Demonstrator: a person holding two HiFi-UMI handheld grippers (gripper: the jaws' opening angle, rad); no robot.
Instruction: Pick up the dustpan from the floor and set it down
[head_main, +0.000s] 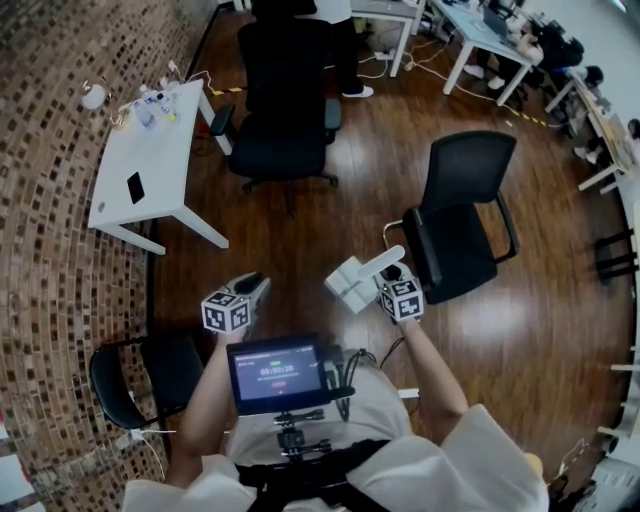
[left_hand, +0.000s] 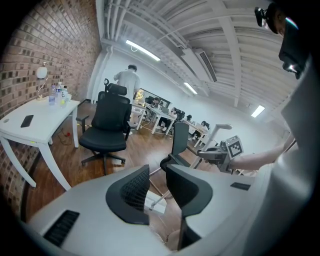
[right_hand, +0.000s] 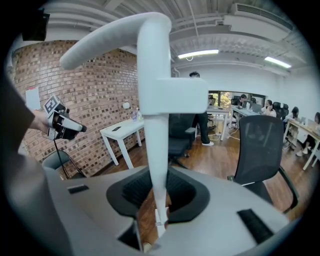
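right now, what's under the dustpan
Only bare wooden floor shows beneath the dustpan, which hangs in the right tongs. The patch directly below its pan is covered.

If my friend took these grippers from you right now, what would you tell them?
Left gripper: fingers apart, nothing between them.
Right gripper: shut on the white dustpan, holding it in the air over the wooden floor, beside the black chair.
Done: dustpan picked up off the floor.
Left to do: set it down and let go.
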